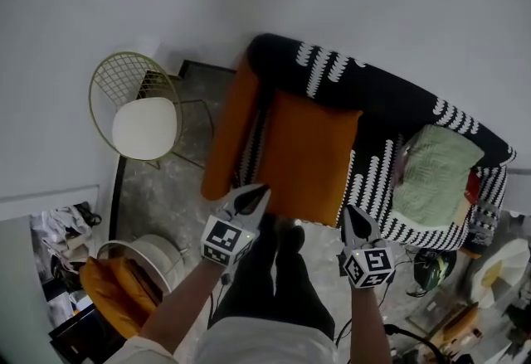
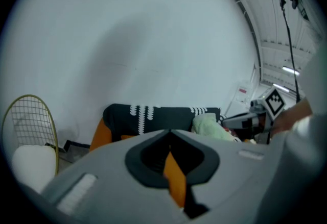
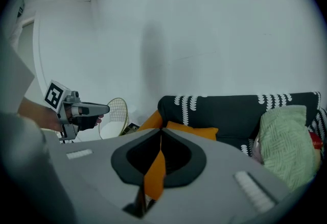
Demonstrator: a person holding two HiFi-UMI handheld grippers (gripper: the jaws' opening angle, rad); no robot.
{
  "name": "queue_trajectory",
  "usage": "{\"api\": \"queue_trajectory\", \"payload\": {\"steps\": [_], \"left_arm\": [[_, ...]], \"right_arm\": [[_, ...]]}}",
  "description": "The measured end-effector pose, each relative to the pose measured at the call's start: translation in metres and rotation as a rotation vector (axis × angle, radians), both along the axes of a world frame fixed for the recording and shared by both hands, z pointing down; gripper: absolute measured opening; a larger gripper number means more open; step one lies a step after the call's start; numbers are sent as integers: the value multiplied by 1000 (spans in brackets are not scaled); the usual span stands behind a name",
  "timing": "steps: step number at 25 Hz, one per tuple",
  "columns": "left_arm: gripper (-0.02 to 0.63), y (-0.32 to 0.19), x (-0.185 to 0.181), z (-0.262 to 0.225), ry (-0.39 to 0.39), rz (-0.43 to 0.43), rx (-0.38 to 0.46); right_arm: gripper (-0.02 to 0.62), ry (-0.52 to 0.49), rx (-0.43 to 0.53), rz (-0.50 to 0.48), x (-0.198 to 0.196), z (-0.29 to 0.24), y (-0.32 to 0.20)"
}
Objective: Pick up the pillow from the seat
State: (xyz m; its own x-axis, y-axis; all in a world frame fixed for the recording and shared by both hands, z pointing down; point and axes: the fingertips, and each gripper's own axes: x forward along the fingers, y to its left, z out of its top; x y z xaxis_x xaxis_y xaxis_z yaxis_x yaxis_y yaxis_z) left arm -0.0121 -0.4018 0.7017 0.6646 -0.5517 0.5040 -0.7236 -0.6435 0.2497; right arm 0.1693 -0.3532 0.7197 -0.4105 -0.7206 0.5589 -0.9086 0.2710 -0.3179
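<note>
Shows an orange pillow (image 1: pixel 314 153) lying flat on the seat of a black sofa (image 1: pixel 390 97) patterned with white dashes. Places the left tongs (image 1: pixel 251 198) at 7 o'clock of the pillow and the right tongs (image 1: pixel 357 223) at 5 o'clock, both just beside its near edge, contact not discernible. Gives both tongs as closed, each with only a thin orange sliver in its slit, nothing plainly clamped. Sets a second orange cushion (image 1: pixel 228 130) against the sofa arm at 9 o'clock, a green cushion (image 1: pixel 433 172) at 3 o'clock, and a gold wire chair (image 1: pixel 137 105) farther out toward 9 o'clock.
</note>
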Motion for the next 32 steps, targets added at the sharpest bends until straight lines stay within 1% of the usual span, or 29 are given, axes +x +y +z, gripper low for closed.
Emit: {"api": "queue_trajectory", "payload": {"steps": [3,8,11,16,19,22,27,32], "left_arm": [[3,-5,2,26,4,15,-13],[14,-13,-8,79,-8,47,-32],[37,-17,-6,113,-24,65,-61],[72,-21,-18,162,-46,49,-108],[74,-31,-14,197,-49,28,-148],[89,-39,-6,225,-49,35,-175],[121,-44,2,257,-51,50,-200],[142,-55,8,288,-58,41,-219]], "right_arm": [[26,-8,-11,-3,0,26,-5],[40,-11,-35,0,-3,81,-14],[53,-16,-54,7,2,111,-18],[58,-34,-64,26,-4,155,-20],[77,-37,-88,20,-1,188,-28],[91,-55,-110,20,3,213,-34],[115,-50,-136,2,6,246,-35],[155,-54,-161,-12,15,278,-39]]}}
